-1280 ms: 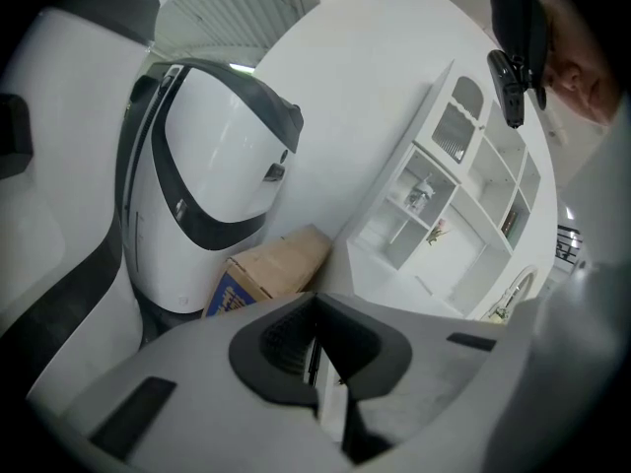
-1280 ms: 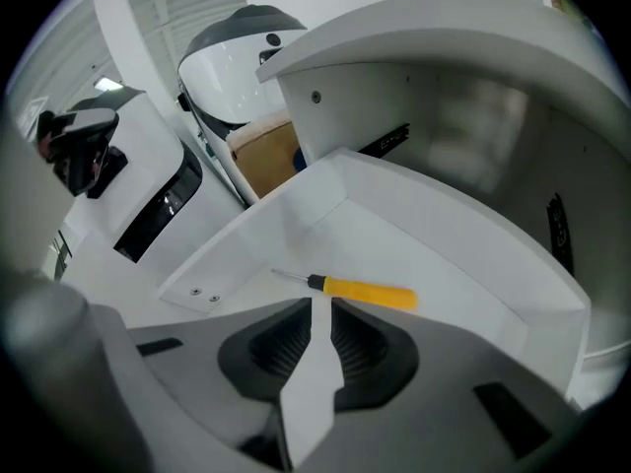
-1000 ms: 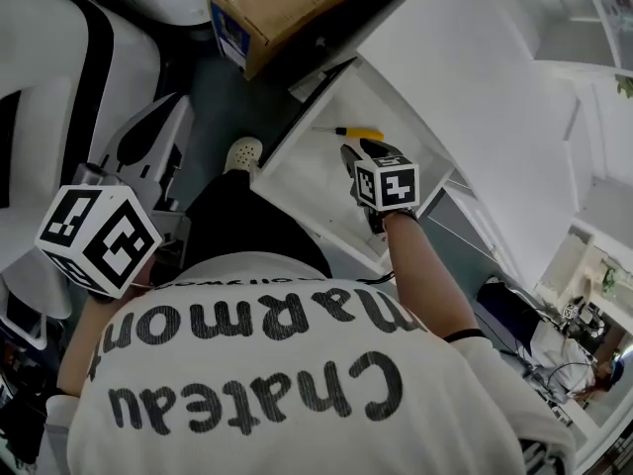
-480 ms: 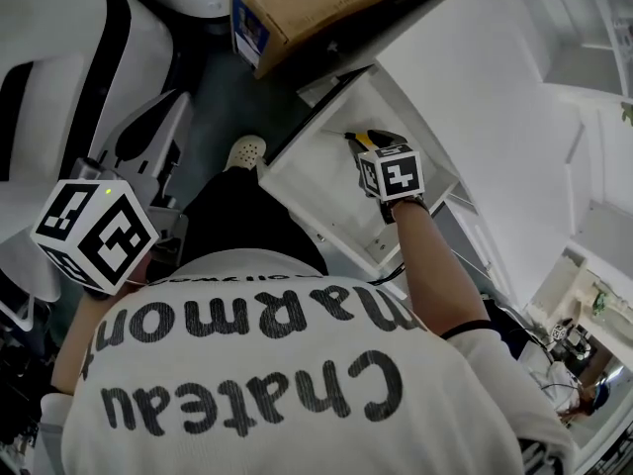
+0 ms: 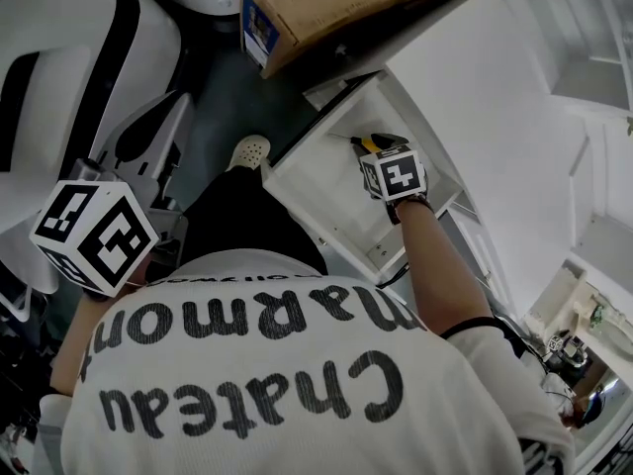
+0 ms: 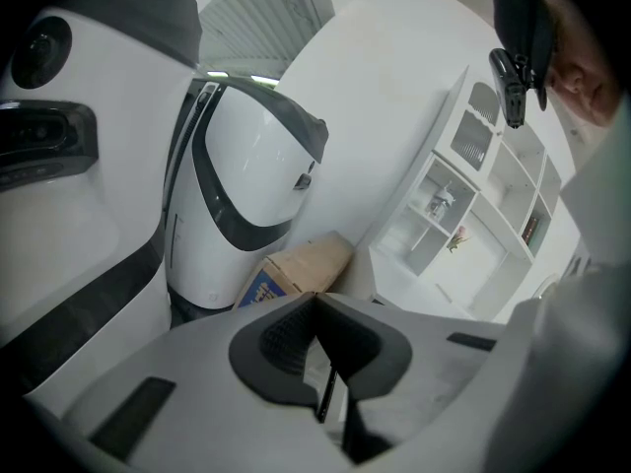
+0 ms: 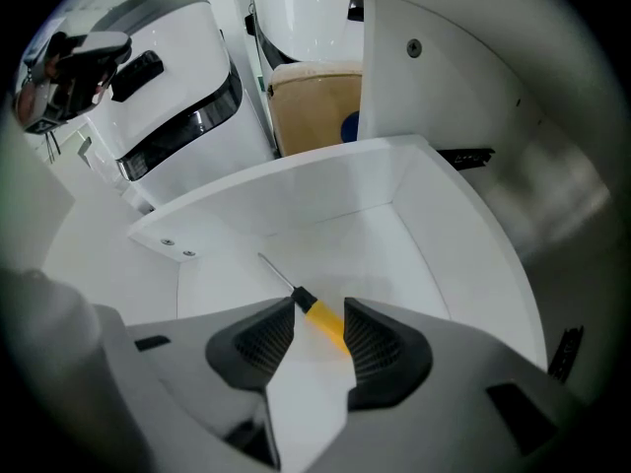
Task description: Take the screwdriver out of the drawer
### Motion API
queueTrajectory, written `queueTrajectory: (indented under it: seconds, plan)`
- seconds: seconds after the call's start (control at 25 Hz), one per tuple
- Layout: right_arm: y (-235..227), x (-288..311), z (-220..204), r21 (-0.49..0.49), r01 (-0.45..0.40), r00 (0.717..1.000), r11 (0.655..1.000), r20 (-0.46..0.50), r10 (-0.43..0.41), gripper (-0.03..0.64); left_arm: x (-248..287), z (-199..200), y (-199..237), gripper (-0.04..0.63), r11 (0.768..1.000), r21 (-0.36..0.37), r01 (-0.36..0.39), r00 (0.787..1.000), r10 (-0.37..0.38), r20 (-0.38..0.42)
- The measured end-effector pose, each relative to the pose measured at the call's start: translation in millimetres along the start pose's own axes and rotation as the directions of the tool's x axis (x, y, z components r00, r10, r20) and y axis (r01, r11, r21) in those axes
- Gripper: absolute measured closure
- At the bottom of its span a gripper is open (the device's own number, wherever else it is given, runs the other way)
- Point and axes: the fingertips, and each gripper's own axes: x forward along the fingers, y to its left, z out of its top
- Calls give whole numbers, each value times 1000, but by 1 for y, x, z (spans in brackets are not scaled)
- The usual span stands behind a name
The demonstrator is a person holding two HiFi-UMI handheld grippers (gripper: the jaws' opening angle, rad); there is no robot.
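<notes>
Person wears white T-shirt with dark lettering, black trousers, white perforated shoe; left gripper and right gripper grey, black-padded.

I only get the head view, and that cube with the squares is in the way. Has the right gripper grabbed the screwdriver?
Observer: Not yet. In the right gripper view, the right gripper has its jaws apart, and the screwdriver lies with its yellow handle between them, unclamped.
Operator: Which way is the pointy end going?
Observer: The metal shaft points away from the gripper, toward the far wall of the drawer.
Operator: What about the other gripper? I only see its cube.
Observer: The left gripper view shows the left gripper with its jaws together and nothing between them.
</notes>
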Motion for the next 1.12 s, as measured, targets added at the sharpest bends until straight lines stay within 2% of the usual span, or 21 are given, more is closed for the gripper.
queueTrajectory:
  seconds: [0.44,0.72,1.12]
  plan:
    - [7,10,2,-92,5,999,996,-34,-8,451,0,-4,8,572,1000,-18,-15,1000,15,-6]
    - [6,14,1,-71,6,999,997,-50,-10,457,-4,-5,14,572,999,-28,-30,1000,30,-2]
    - [8,18,-1,-39,8,999,999,-47,-10,518,-4,-6,17,572,999,-35,-39,999,39,3]
